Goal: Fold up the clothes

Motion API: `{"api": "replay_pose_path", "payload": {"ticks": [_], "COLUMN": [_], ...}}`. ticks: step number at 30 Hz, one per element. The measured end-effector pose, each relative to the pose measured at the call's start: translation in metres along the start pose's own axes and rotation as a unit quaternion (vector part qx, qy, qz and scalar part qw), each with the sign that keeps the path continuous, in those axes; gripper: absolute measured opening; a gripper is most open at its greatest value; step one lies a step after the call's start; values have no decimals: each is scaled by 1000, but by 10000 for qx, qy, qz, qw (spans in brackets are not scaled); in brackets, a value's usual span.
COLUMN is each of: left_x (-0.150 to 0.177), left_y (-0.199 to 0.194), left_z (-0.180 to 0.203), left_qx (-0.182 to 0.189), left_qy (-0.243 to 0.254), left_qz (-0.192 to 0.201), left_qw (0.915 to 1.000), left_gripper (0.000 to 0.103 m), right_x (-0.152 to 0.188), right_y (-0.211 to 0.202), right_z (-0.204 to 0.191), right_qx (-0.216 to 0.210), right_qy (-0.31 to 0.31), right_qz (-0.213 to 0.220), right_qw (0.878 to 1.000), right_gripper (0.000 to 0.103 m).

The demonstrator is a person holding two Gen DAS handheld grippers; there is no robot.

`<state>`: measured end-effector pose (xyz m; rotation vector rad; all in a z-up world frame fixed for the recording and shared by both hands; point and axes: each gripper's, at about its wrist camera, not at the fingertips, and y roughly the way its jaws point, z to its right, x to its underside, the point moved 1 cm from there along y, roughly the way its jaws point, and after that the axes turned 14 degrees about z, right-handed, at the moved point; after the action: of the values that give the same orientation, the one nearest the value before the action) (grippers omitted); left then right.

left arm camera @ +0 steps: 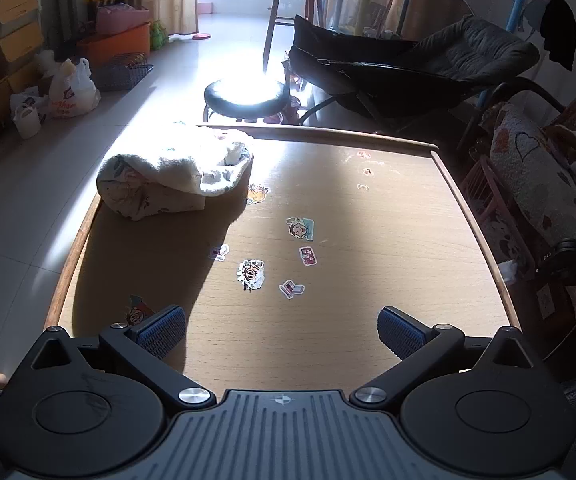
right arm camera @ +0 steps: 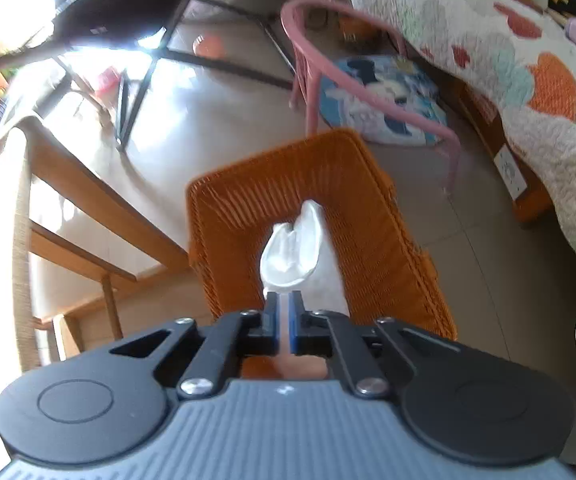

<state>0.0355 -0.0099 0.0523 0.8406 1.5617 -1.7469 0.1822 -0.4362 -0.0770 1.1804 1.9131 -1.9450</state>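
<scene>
I am in a sunny room with a pale tile floor (left arm camera: 47,184). In front of me is a wooden table (left arm camera: 368,240) with a raised edge. Little cartoon stickers (left arm camera: 300,228) are stuck on its top. Bright sun falls across the far part of it.

On the far left corner of the table sits a pile of clothes (left arm camera: 167,176). It looks folded and soft, white with small pictures on it. Past the table I see a round black stool (left arm camera: 243,94) and a dark lounge chair (left arm camera: 428,68).

My left claw (left arm camera: 281,332) hangs over the near edge of the table. Its blue pads (left arm camera: 159,334) are wide apart, and nothing is between them.

My right claw (right arm camera: 283,320) points down beside the table, over an orange woven basket (right arm camera: 247,204) on the floor. Its two pads are pinched tight on a white cloth (right arm camera: 294,248). The cloth bunches up just past the tips and hangs above the basket. Near the basket is a small pink chair (right arm camera: 368,76) with a cartoon cushion (right arm camera: 376,100). A quilt with hearts (right arm camera: 528,68) is on the right.
</scene>
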Motion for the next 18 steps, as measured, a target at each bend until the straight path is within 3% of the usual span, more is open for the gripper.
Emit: {"api": "replay_pose_path", "payload": {"ticks": [18], "left_x": [3], "left_y": [-46], "left_z": [2], "left_qx": [116], "left_qy": [51], "left_qz": [193], "left_qw": [9997], "left_gripper": [103], "right_x": [-25], "right_y": [-74], "right_z": [-16], "right_qx": [-271], "right_qy": [-133], "right_qz": [596], "right_qw": [9978], "right_gripper": [1]}}
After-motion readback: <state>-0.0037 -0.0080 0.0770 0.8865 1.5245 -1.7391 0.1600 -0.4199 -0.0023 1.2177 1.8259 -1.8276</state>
